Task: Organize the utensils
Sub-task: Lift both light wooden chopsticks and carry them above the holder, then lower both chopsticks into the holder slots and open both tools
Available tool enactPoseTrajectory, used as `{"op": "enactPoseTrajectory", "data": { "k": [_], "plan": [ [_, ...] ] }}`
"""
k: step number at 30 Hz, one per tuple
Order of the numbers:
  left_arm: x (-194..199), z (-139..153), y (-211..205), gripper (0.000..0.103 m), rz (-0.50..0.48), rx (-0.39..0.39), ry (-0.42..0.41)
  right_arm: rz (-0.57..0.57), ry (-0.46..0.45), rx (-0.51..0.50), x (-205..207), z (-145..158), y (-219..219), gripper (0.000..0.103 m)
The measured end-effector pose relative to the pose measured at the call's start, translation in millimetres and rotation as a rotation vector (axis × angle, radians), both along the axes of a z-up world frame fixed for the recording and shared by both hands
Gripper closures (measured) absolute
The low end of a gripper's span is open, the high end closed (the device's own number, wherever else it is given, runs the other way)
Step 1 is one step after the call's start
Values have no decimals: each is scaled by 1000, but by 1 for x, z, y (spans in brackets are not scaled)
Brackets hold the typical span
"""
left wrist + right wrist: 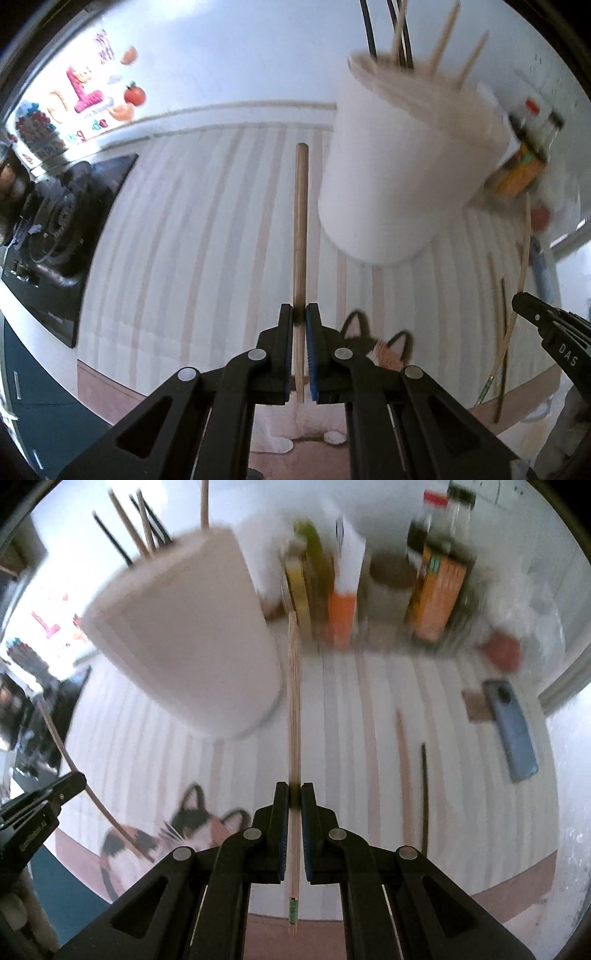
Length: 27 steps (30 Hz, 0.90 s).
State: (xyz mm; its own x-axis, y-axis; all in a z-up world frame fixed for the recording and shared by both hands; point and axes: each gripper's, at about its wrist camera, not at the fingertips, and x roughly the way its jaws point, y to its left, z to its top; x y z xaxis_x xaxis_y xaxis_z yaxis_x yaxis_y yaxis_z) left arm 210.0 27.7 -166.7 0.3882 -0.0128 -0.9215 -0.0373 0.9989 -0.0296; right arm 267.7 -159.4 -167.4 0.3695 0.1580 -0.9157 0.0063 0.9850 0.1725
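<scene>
My left gripper [299, 314] is shut on a light wooden chopstick [300, 229] that points forward above the striped cloth. My right gripper [294, 794] is shut on a thin bamboo chopstick [294, 709] with a green band near its rear end. A white utensil cup [399, 166] stands ahead, right of the left chopstick, with several chopsticks in it. In the right wrist view the cup [184, 635] is left of the held chopstick. Two loose chopsticks [413, 775] lie on the cloth at the right.
A striped cloth with a cat picture [184, 830] covers the table. Boxes and bottles [436, 590] stand along the back wall. A blue phone [511, 731] lies at the right. A black stove [62, 229] is at the left.
</scene>
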Motion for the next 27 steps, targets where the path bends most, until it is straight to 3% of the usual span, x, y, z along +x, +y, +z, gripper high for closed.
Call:
{"op": "enactPoseTrajectory", "data": {
  "k": [12,20,27],
  "plan": [
    [15,118,35,99,77,-103,-262,-45,-241,109,34,105,-12,96],
    [54,198,33,99,55,-209,-430,-65,-396,148,84,172,-9,96],
    [104,213,16,99,7,-248,-445,-85,-516,183,125,197,5,96]
  ]
}}
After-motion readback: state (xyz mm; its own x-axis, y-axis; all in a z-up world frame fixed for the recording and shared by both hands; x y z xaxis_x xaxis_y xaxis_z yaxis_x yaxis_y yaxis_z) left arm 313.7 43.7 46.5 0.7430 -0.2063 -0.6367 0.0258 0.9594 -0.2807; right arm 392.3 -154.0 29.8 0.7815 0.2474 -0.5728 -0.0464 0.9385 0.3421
